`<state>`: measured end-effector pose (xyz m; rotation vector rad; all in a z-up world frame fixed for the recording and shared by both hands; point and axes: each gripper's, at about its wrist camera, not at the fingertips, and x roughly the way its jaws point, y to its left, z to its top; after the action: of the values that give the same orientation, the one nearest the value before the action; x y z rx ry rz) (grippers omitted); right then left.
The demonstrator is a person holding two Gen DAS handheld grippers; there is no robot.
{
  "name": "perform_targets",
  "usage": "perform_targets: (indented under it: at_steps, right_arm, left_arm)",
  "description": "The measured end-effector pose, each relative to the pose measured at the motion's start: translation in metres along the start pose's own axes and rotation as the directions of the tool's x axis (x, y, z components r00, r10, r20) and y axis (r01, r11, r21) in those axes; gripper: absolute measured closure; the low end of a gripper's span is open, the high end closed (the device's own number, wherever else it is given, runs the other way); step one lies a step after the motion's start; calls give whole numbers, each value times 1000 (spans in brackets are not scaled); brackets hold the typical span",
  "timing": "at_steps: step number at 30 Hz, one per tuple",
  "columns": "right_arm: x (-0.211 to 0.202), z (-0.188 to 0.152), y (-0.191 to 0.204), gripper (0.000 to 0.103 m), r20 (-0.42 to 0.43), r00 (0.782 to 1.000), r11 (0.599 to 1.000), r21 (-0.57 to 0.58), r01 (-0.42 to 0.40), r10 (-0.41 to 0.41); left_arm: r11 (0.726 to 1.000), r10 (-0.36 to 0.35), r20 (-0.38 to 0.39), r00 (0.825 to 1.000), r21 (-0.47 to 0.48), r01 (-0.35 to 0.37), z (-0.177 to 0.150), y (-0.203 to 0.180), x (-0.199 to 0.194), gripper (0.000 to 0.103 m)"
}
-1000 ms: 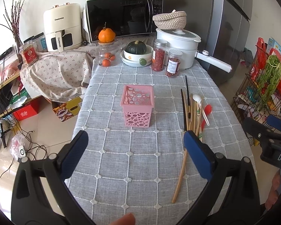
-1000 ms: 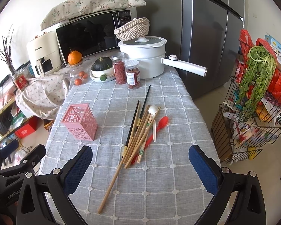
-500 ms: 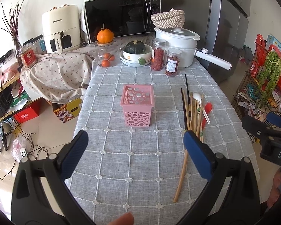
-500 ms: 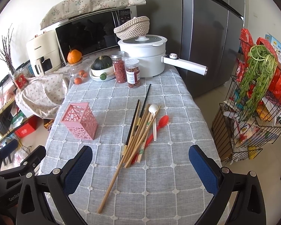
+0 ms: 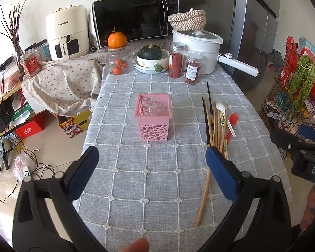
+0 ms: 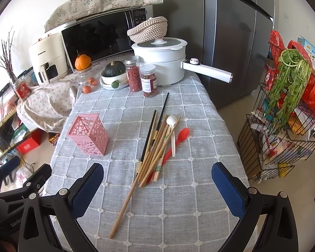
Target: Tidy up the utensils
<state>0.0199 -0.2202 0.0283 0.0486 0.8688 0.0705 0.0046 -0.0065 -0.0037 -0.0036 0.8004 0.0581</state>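
Note:
A pink perforated holder (image 5: 154,116) (image 6: 88,134) stands upright and empty on the grey checked tablecloth (image 5: 147,174). To its right lies a loose heap of wooden chopsticks (image 5: 216,124) (image 6: 155,147), two black chopsticks (image 6: 157,124), a white spoon (image 5: 225,115) (image 6: 171,130) and a red spoon (image 5: 233,118) (image 6: 179,137). One long wooden chopstick (image 6: 126,199) reaches toward the near edge. My left gripper (image 5: 152,166) hovers open, short of the holder. My right gripper (image 6: 157,183) is open above the near ends of the chopsticks, holding nothing.
At the table's far end stand two red-filled jars (image 5: 183,66), a bowl with a green squash (image 5: 151,59), a white pot (image 5: 196,48) with a long handle, and a microwave (image 5: 134,19). A wire rack with greens (image 6: 283,113) stands right of the table.
Both grippers have crept slightly forward over the table; the holder and utensils lie where they were. Neither gripper's jaws have moved.

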Motion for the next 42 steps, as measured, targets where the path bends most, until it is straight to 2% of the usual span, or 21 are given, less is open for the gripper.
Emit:
perform_targets:
  at_steps: [6, 10, 14, 17, 22, 24, 27, 30, 31, 32, 35, 36, 39, 42]
  right_arm:
    - [4, 2, -5, 0, -5, 1000, 1000, 20, 2, -2]
    - [10, 6, -13, 0, -5, 1000, 999, 45, -2, 3]
    - [18, 12, -27, 0, -20, 1000, 997, 72, -23, 25]
    - [29, 18, -43, 0, -54, 999, 994, 109, -4, 10]
    - [53, 25, -72, 0, -139, 989, 981, 190, -29, 56]
    - [63, 29, -77, 0, -171, 983, 982, 188, -31, 64]
    - [79, 31, -83, 0, -220, 973, 985, 170, -37, 75]
    - [94, 30, -89, 0, -270, 960, 986, 163, -29, 73]
    - [99, 30, -91, 0, -284, 956, 986, 162, -27, 73]
    - [103, 29, -95, 0, -294, 953, 986, 166, -21, 70]
    - [114, 29, -106, 1, -325, 944, 984, 180, 5, 55]
    - [116, 29, -109, 2, -330, 942, 982, 188, 0, 63]
    - [121, 29, -121, 5, -342, 936, 976, 217, -3, 78]
    - [125, 27, -135, 6, -355, 933, 967, 253, 26, 67]
  left_arm:
    - [1000, 0, 26, 1000, 18, 0, -2, -4, 2, 2]
    - [999, -29, 18, 999, 28, 28, 0, -7, 6, 2]
    - [995, -90, 6, 996, 32, 90, 4, -10, 11, 2]
    - [989, -146, 3, 989, 14, 146, 8, -11, 15, 2]
    - [980, -189, -98, 977, 40, 194, 19, -25, 39, 2]
    - [973, -218, -140, 966, 43, 226, 24, -33, 51, 7]
    - [961, -266, -228, 937, 10, 275, 34, -45, 77, 20]
    - [949, -309, -275, 910, -27, 314, 44, -59, 100, 33]
    - [941, -334, -282, 899, -42, 336, 49, -65, 109, 43]
    - [930, -365, -297, 882, -66, 362, 53, -71, 119, 59]
    - [910, -412, -359, 838, -122, 396, 63, -92, 154, 83]
    - [904, -425, -362, 830, -130, 407, 65, -99, 163, 85]
    - [907, -414, -375, 829, -100, 408, 72, -114, 186, 89]
    - [916, -398, -398, 827, -129, 379, 75, -116, 208, 90]
